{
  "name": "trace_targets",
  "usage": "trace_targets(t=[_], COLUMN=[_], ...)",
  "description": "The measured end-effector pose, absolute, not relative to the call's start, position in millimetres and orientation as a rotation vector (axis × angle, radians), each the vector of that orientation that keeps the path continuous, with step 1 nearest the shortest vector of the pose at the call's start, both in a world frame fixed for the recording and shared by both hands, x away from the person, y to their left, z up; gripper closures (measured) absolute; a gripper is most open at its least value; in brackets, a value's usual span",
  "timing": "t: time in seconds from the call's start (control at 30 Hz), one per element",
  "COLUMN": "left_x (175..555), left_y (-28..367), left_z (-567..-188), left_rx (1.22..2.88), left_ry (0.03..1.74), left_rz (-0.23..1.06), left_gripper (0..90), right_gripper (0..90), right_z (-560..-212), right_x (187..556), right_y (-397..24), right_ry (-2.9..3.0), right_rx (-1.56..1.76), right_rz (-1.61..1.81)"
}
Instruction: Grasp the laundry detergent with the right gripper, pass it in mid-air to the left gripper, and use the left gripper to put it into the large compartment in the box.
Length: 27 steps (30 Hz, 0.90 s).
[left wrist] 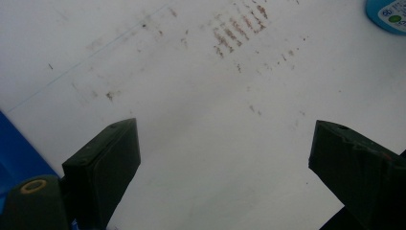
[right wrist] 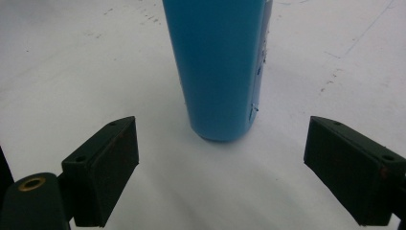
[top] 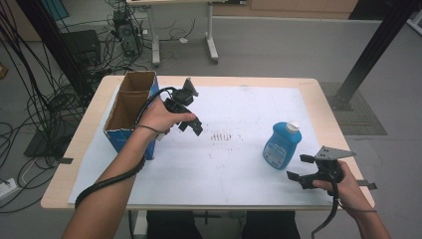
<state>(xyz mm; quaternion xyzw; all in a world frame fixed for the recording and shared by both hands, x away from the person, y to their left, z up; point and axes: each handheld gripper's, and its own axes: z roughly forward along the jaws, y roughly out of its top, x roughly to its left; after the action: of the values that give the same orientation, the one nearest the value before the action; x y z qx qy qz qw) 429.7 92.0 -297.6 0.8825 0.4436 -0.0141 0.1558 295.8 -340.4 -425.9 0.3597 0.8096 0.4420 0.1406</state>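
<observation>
While the blue bottle (top: pixel 281 145) stands upright on the white sheet (top: pixel 234 164) toward the table's right side, the right gripper (top: pixel 300 171) sits just beside it on the near side, jaws spread wide and empty, with bare sheet between them and the bottle's base; in the right gripper view the bottle (right wrist: pixel 218 72) rises as a smooth, rounded plastic column, its top cut off by the frame and a label edge barely legible along one side; the left gripper (top: pixel 193 125) hangs above the sheet near the cardboard box (top: pixel 130 107), jaws likewise parted with nothing between them; that box is open-topped, brown inside and blue outside, standing at the table's left edge, well apart from the bottle; nothing stands between bottle and right gripper; rows of faint brownish scuff marks (top: pixel 221 135) stain the sheet's middle, and show again in the left gripper view (left wrist: pixel 234 31), where a corner of the bottle (left wrist: pixel 387 14) and a blue sliver of the box (left wrist: pixel 19 153) are clipped by the frame; the bottle's pale cap (top: pixel 293 125) is small and indistinct; the wooden table (top: pixel 318 107) edges the sheet.
</observation>
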Motion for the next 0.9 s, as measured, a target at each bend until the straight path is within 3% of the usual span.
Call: trace_targets(t=[0.9], left_x=[426.1], left_y=[92.0], left_z=[-296.1], left_rx=[2.519], left_ry=[1.271], left_rz=[-0.042], left_gripper=[10.8], right_gripper=[7.2], right_z=[-443.9], right_x=[295.2], right_y=[-340.3], right_ry=[2.211], right_rx=[0.975], right_rz=[1.363])
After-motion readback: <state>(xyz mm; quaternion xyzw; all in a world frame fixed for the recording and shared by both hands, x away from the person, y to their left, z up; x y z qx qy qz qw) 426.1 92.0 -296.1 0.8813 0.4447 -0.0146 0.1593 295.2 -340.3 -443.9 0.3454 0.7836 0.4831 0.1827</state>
